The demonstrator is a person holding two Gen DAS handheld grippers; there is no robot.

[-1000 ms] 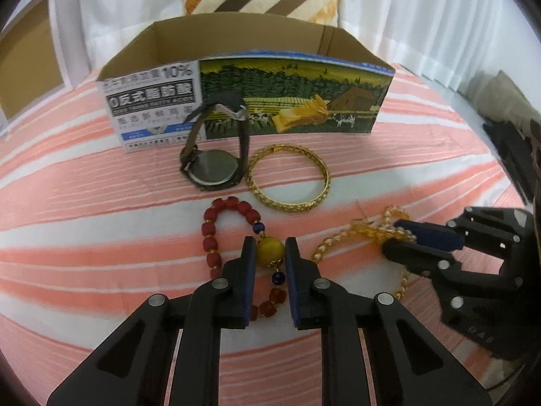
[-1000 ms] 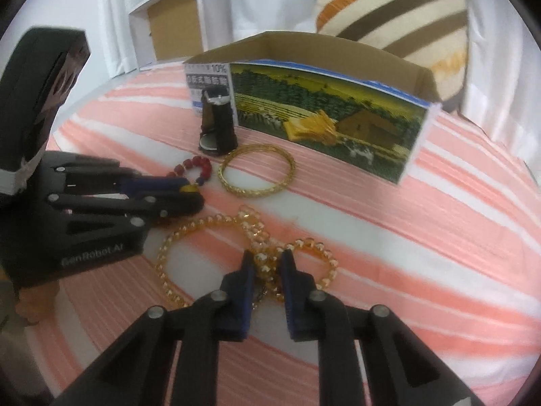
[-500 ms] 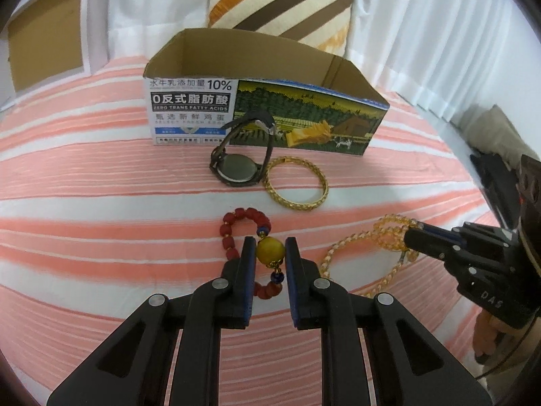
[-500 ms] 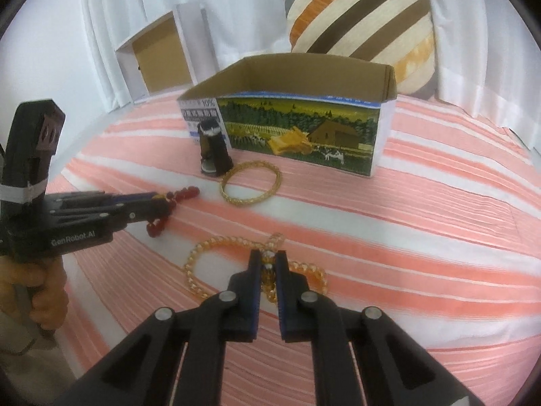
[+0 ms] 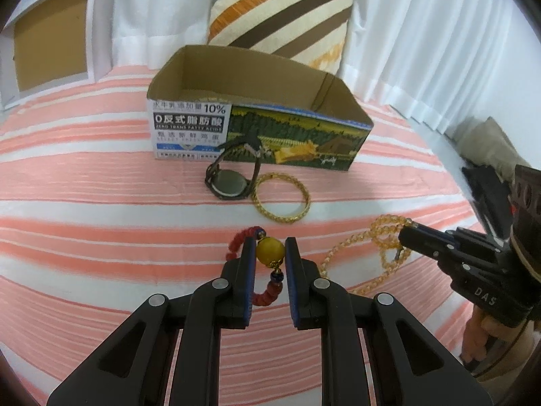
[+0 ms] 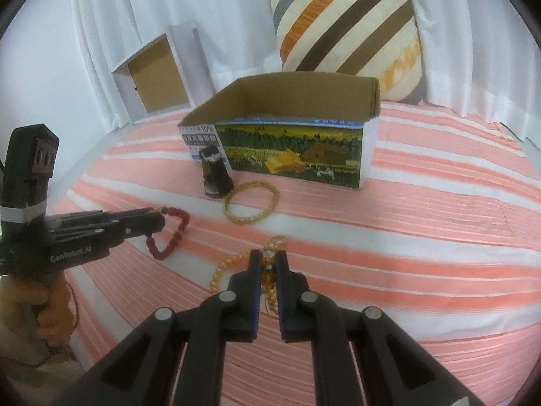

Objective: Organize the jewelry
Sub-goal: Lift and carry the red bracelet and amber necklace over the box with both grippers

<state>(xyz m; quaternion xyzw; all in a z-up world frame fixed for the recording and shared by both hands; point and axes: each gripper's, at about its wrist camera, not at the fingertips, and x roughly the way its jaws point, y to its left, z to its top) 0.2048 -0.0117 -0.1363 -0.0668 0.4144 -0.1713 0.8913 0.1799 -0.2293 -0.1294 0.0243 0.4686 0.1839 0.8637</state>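
Note:
My left gripper (image 5: 269, 242) is shut on the big yellow bead of a red bead bracelet (image 5: 268, 292), which dangles off the bedspread; from the right wrist view that bracelet (image 6: 174, 237) hangs from the left gripper (image 6: 161, 218). My right gripper (image 6: 268, 257) is shut on an amber bead necklace (image 6: 230, 264), lifted at the pinch with the rest trailing on the cloth; in the left wrist view the necklace (image 5: 351, 243) leads to the right gripper (image 5: 404, 233). A dark wristwatch (image 5: 230, 176) and a gold bangle (image 5: 282, 198) lie before the open cardboard box (image 5: 257, 132).
The striped orange-and-white bedspread (image 5: 84, 186) covers the whole surface. A striped cushion (image 6: 348, 30) leans behind the box, with white curtains beyond. A white frame with a brown panel (image 6: 155, 74) stands at the back left. A person's hand (image 6: 37, 308) holds the left gripper.
Both grippers have risen, each lifting its jewelry off the cloth. The right gripper's jaws closed tighter on the amber necklace. The box now looks farther away.

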